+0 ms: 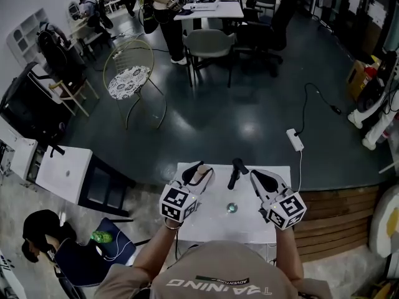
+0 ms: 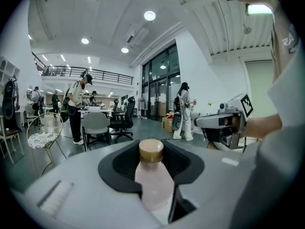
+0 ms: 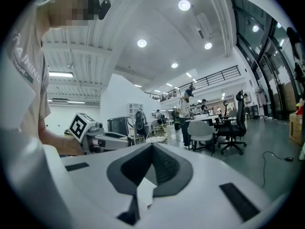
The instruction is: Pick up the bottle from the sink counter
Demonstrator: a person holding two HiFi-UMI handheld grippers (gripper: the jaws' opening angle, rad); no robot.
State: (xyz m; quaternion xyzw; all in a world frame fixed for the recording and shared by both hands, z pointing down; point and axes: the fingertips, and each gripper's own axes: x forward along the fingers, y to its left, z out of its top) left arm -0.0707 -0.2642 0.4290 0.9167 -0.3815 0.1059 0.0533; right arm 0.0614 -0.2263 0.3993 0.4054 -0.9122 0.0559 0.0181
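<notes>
Head camera looks steeply down on the counter (image 1: 215, 224); claw cameras look level, sharing the grey chair (image 2: 95, 124).

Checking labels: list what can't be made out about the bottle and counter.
- Pale pink plastic bottle with tan cap: base hidden by left gripper body, left gripper view.
- White sink counter: near edge covered by person's grey shirt, head view.
- Bottle's height above counter: unreadable from overhead.

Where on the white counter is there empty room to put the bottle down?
Bare: the middle of the counter, around the drain, between the left gripper and right gripper, and the far right corner. Crowded: the far edge, where the faucet stands close to the bottle in the left gripper.
</notes>
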